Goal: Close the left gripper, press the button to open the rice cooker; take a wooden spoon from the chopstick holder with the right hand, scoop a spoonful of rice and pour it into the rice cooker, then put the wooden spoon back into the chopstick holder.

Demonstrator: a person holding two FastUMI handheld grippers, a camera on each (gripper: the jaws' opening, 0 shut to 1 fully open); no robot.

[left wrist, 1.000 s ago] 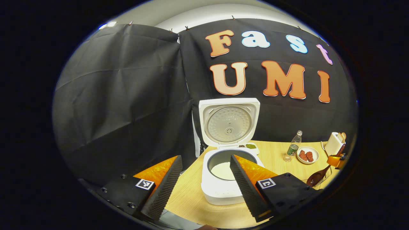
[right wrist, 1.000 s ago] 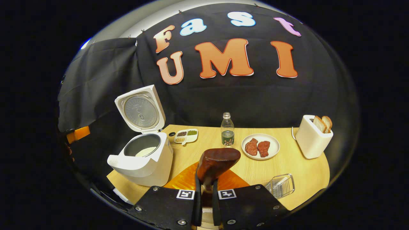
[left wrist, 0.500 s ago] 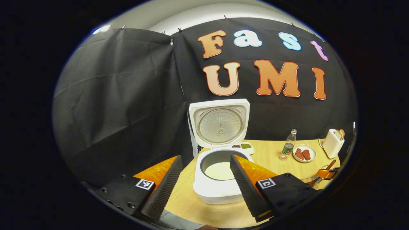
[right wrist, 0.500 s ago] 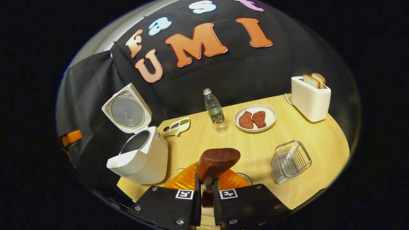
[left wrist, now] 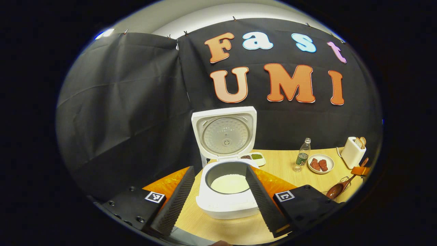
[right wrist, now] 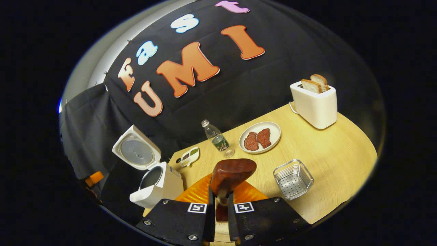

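Spoon (right wrist: 233,174) clamped in R hand-held gripper (right wrist: 221,208).

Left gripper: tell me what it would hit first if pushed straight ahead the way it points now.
Probably the open rice cooker. It sits dead ahead between the spread fingers of the left gripper, front wall nearest, rice-filled pot behind. Depth is hard to judge.

**Left spread wide, right clamped tight**

L gripper (left wrist: 220,201): fingers wide apart, nothing between them, held level and facing fwd. R gripper (right wrist: 218,218): fingers nearly together, both pressing on the neck of the dark brown wooden spoon (right wrist: 232,172), bowl sticking out ahead of the tips. R gripper's view is rolled, horizon tilted.
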